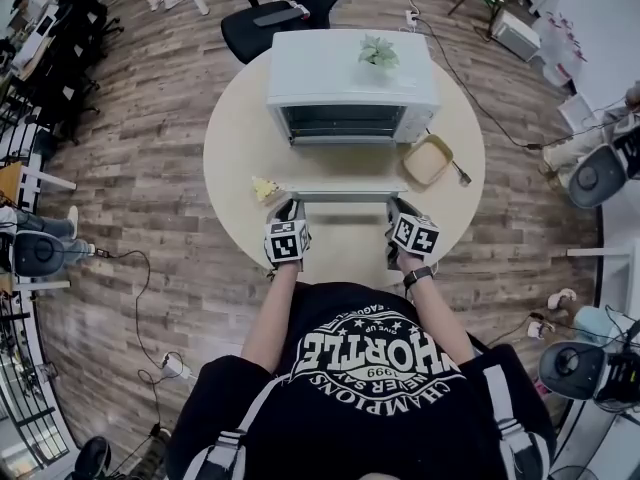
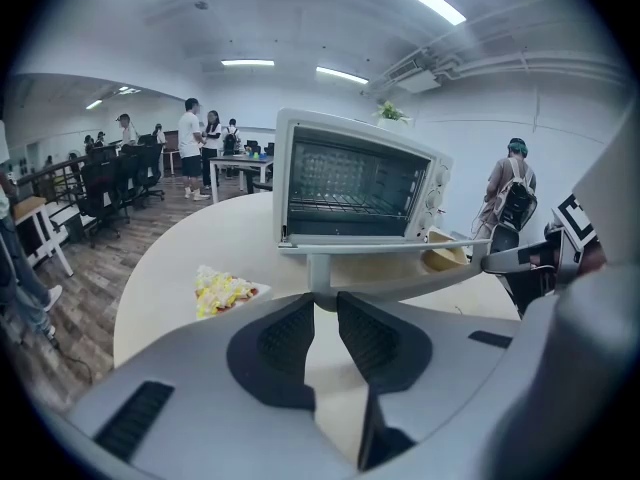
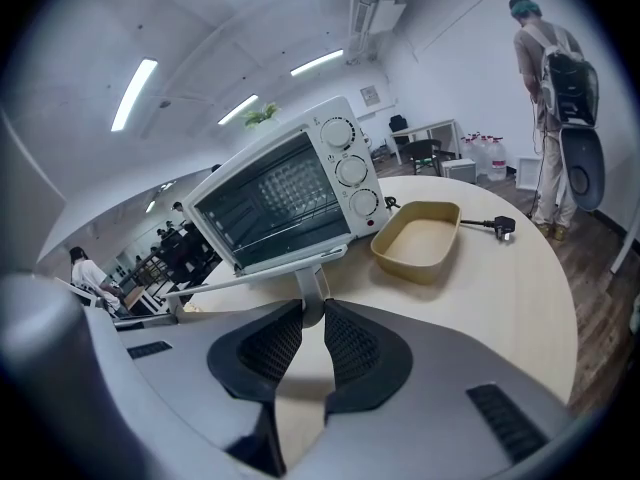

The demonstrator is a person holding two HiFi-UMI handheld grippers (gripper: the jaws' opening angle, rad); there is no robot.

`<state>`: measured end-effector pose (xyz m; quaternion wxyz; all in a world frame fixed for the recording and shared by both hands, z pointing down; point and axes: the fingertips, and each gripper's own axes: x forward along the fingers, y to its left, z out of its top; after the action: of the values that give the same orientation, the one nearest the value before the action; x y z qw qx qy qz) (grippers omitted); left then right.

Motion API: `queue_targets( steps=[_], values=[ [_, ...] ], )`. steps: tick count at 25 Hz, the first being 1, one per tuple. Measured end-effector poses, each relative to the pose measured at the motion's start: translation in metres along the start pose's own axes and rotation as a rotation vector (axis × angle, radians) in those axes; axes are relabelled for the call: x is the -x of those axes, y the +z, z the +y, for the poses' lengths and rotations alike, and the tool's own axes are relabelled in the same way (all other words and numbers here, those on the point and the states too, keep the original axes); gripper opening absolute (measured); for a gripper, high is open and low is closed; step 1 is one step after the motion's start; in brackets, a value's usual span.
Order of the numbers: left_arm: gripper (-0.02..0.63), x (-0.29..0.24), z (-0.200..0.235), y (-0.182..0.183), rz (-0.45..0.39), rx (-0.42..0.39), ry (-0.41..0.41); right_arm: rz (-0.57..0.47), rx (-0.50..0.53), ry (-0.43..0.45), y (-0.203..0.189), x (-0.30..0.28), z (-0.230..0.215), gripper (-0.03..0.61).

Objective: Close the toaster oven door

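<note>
Toaster oven (image 1: 350, 83) — white, with a glass front, stood on a round table (image 1: 235, 148) straight ahead of both grippers. Its door (image 1: 345, 195) hung fully open and lay level, with the front edge towards the person. The handle (image 2: 320, 268) ran along that front edge on two short posts. The left gripper (image 2: 322, 296) had its jaws closed part-way and was pinching the handle's left post between the tips. The right gripper (image 3: 312, 306) was set the same way, its tips pinching the right post; both grippers pointed forward and somewhat down. Three control knobs (image 3: 352, 168) sat in a column on the oven's face, ahead of the right gripper and a little to its right. A potted plant (image 1: 379, 51) stood on the oven's roof, beyond both grippers. A tan tray (image 3: 418, 238) — shallow, rectangular and unfilled — lay on the table ahead and to the right of the right gripper, near the oven's right side. A power plug (image 3: 500, 228) lay just beyond the tray, further right. Yellow food (image 2: 222, 290) rested on the table to the left of the left gripper, near the door's left corner and apart from it. An office chair (image 1: 290, 8) stood on the floor behind the oven. Several people (image 2: 200, 143) stood well beyond the table, left of the left gripper's line.
</note>
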<state>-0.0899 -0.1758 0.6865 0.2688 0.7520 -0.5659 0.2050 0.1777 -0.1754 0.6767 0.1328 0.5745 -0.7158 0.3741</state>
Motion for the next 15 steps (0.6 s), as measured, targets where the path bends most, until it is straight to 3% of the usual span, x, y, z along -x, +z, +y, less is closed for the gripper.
queue_targets(
  steps=[15],
  values=[
    [0.091,0.0023,0.0007,0.0037,-0.004,0.003,0.001,-0.012,-0.013,0.009,0.0044,0.0008,0.0048,0.091]
  ],
)
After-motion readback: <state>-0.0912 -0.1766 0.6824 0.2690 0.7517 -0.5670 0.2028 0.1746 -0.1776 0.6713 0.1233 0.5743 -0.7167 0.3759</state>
